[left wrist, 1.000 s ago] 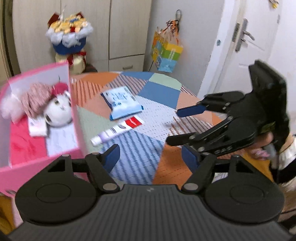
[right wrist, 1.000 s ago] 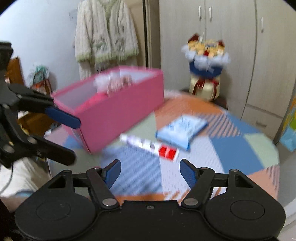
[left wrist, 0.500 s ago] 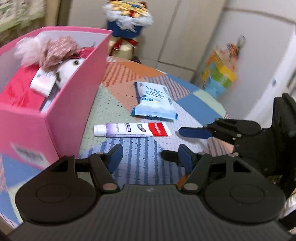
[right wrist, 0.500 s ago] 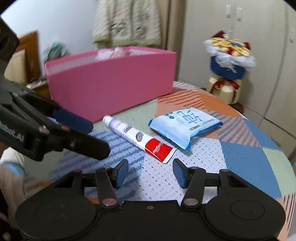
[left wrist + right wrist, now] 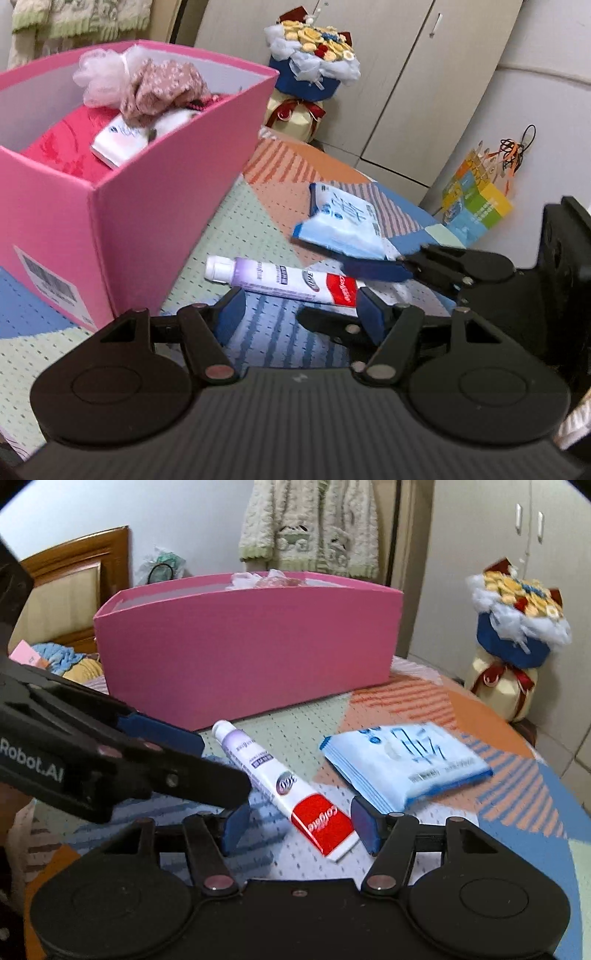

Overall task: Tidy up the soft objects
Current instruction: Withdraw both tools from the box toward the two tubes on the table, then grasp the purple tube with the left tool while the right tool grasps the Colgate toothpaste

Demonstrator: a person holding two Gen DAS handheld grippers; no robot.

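Note:
A white-and-red toothpaste tube (image 5: pixel 280 278) (image 5: pixel 280 786) lies on the patchwork tablecloth in front of the pink box (image 5: pixel 129 206) (image 5: pixel 247 642). A blue wet-wipes pack (image 5: pixel 340 225) (image 5: pixel 402 760) lies just beyond the tube. The box holds a red cloth (image 5: pixel 62 147), a plush toy, patterned fabric and a small tissue pack. My left gripper (image 5: pixel 301 314) (image 5: pixel 223 764) is open and hovers just short of the tube. My right gripper (image 5: pixel 299 825) (image 5: pixel 323 290) is opening, with the tube's red end between its fingers and the pads clear of it.
The round table (image 5: pixel 258 206) ends close behind the wipes. A flower bouquet (image 5: pixel 314 62) (image 5: pixel 517 627) stands past its far edge by the cupboards. A colourful paper bag (image 5: pixel 476 206) hangs on the wall. A knitted cardigan (image 5: pixel 310 528) hangs behind the box.
Both grippers sank toward the table and drew in on the toothpaste tube from either side. The right jaws narrowed, then widened, and the tube's red end now lies between them.

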